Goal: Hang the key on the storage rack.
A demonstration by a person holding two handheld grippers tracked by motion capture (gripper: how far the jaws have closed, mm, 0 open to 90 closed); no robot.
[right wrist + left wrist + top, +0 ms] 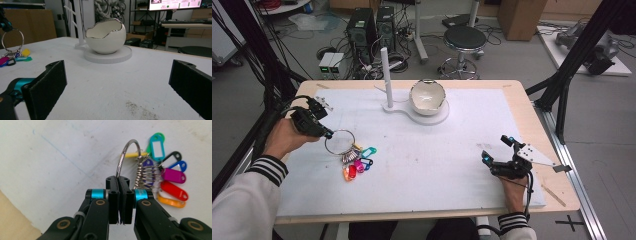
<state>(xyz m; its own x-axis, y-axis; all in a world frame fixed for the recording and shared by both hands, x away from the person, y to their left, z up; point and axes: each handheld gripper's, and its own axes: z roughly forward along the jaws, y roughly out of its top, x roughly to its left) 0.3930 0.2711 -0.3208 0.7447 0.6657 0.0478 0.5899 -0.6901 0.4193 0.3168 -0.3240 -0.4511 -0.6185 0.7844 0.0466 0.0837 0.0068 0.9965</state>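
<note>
I read the left gripper (328, 134) at the left side of the white mat (437, 165), with its jaws pressed together on the metal key ring (340, 142). In the left gripper view the ring (126, 157) rises edge-on from between the two black pads, so the grip is on the ring's wire itself. The bundle of coloured key tags (358, 162) hangs from the far part of the ring and lies fanned on the mat; I count green, black, blue, purple, magenta, red and orange tags (172, 185) in the left gripper view, with a yellow piece behind the ring.

I read the right gripper (497, 149) near the right edge of the mat, jaws spread wide and holding nothing. In the right gripper view its two black pads stand far apart at the frame edges, with bare mat between them.

A white eggshell-shaped bowl (427, 97) sits on a round white base (439, 118) at the far middle of the mat, just beside a white upright post (386, 75). The ring is well apart from the bowl
</note>
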